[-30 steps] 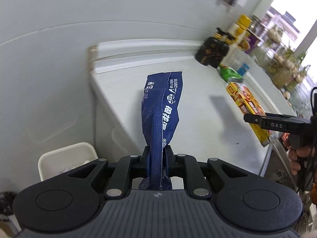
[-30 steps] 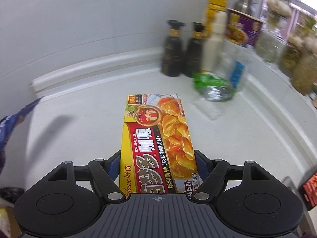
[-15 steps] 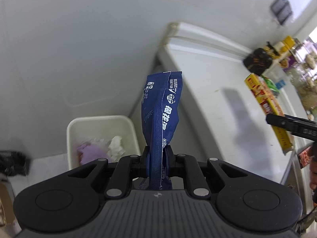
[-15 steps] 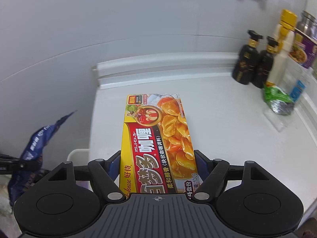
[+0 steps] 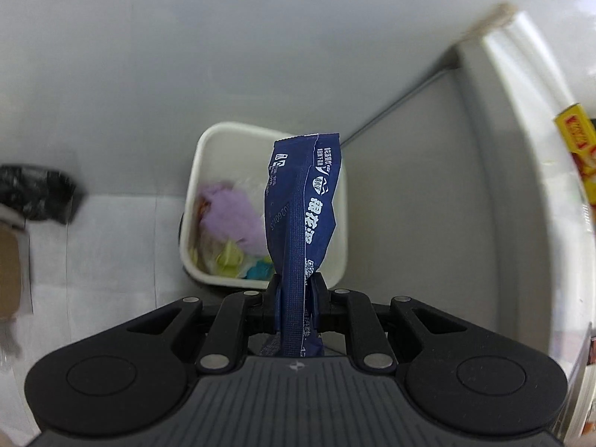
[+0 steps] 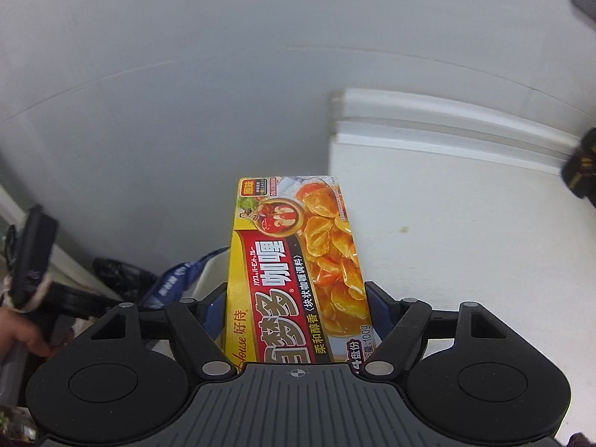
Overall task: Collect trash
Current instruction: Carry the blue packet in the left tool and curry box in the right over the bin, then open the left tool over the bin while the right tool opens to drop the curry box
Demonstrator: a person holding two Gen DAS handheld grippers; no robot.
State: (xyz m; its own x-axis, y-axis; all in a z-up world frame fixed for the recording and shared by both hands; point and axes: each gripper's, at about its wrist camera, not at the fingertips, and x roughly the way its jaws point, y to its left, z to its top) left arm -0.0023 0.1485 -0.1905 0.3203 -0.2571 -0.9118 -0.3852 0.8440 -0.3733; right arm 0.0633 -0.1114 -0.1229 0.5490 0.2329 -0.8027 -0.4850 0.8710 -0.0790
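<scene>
My left gripper (image 5: 296,290) is shut on a crumpled dark blue snack wrapper (image 5: 303,201), which stands up from the jaws directly over a white trash bin (image 5: 203,156) on the floor. Purple, yellow and blue rubbish lies inside the bin. My right gripper (image 6: 296,313) is shut on a yellow curry box (image 6: 294,260), held flat over the left edge of the white counter (image 6: 465,246). The blue wrapper (image 6: 178,279) and the left gripper's body (image 6: 33,260) show at the lower left of the right wrist view. The curry box (image 5: 575,152) peeks in at the right of the left wrist view.
The grey wall (image 5: 223,56) rises behind the bin, and the counter's side panel (image 5: 409,186) stands to its right. A black bag (image 5: 37,193) and a cardboard piece (image 5: 9,272) lie on the floor at left. A dark bottle (image 6: 581,164) stands at the counter's back right.
Both grippers swung left off the counter. The left one dropped and tilted down until the wrapper hangs over the bin. The right one carried the curry box to the counter's left edge.
</scene>
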